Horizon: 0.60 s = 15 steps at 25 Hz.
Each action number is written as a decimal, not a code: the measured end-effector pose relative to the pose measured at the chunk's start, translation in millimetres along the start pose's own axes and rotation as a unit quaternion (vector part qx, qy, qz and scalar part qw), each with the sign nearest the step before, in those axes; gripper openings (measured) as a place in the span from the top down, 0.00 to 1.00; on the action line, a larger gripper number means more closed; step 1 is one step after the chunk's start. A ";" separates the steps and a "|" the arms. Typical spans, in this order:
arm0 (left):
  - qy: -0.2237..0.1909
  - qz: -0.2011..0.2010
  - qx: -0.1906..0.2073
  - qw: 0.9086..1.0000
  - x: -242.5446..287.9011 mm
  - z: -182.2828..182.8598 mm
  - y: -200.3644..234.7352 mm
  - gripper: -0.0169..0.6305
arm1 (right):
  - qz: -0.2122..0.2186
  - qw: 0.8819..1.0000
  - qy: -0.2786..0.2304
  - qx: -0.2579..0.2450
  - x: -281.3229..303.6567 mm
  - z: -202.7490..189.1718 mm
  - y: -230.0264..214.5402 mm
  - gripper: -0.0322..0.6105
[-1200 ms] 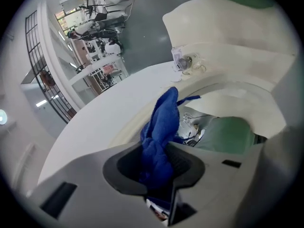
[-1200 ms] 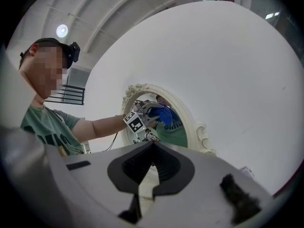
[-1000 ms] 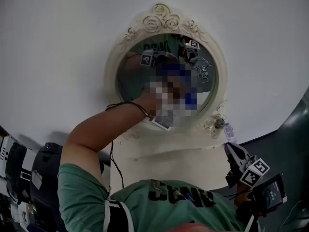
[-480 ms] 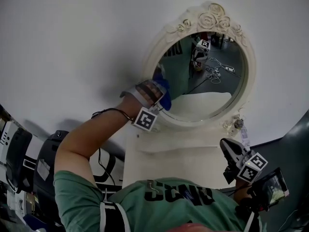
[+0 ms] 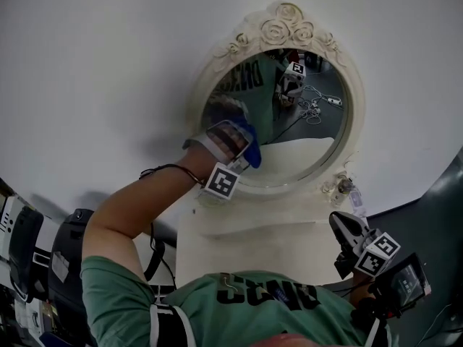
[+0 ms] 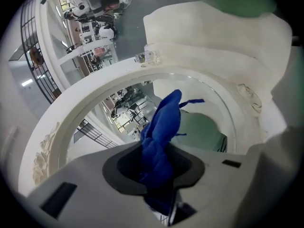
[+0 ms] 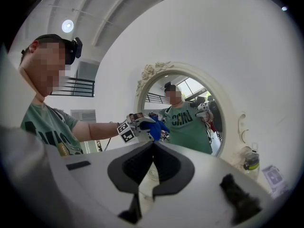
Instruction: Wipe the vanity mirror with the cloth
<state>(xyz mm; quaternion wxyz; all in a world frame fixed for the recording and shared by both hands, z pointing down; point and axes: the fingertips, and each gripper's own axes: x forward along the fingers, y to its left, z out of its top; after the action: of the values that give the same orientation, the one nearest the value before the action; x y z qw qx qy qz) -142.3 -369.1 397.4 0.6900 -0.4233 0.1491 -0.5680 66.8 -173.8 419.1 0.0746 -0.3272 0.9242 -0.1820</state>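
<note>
1. The left gripper (image 6: 159, 167) has its jaws closed on the crumpled blue cloth (image 6: 164, 122). The free part of the cloth stands out in front of the jaws, so that soft fabric, and not plastic, meets the glass.
2. The cloth is pressed to the lower left edge of the glass of the oval vanity mirror with a cream, rose-carved frame (image 5: 288, 22), just inside that frame. The mirror stands upright against the white wall (image 5: 108, 63), and therefore the arm is raised and stretched forward.
3. The right gripper (image 7: 152, 158) has its jaws fully together and holds nothing. It hangs low, near the right edge of the cream vanity top (image 5: 253, 237) and well apart from the mirror. I judge it is held there so that it does not cover the glass.
4. The wiping seems to be under way at the left side.
5. A small clear bottle (image 5: 340, 188) stands at the lower right edge of the frame; a wide stroke could knock it.
</note>
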 end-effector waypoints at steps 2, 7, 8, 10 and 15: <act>-0.011 0.007 0.000 1.000 17.0 20.5 25.9 0.80 | -0.003 1.000 -0.003 0.001 -11.4 4.3 -14.3 0.93; -0.042 0.013 0.004 0.999 63.4 76.1 88.1 0.80 | -0.020 1.000 -0.011 0.010 -48.0 16.2 -54.5 0.93; -0.046 0.012 0.007 0.999 71.8 86.2 100.5 0.80 | -0.025 1.000 -0.013 0.012 -56.4 18.1 -62.7 0.93; -0.055 0.017 0.010 0.998 86.5 105.3 128.4 0.80 | -0.035 0.999 -0.019 0.016 -72.3 22.6 -77.3 0.93; -0.077 0.043 0.018 0.996 121.9 151.9 179.9 0.80 | -0.052 0.998 -0.034 0.023 -104.6 28.1 -102.7 0.93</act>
<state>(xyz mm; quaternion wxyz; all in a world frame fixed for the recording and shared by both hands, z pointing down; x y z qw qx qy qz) 118.2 -417.6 386.1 0.7310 -0.4463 0.1029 -0.5059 214.4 -189.7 434.7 0.1041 -0.3791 0.8985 -0.1951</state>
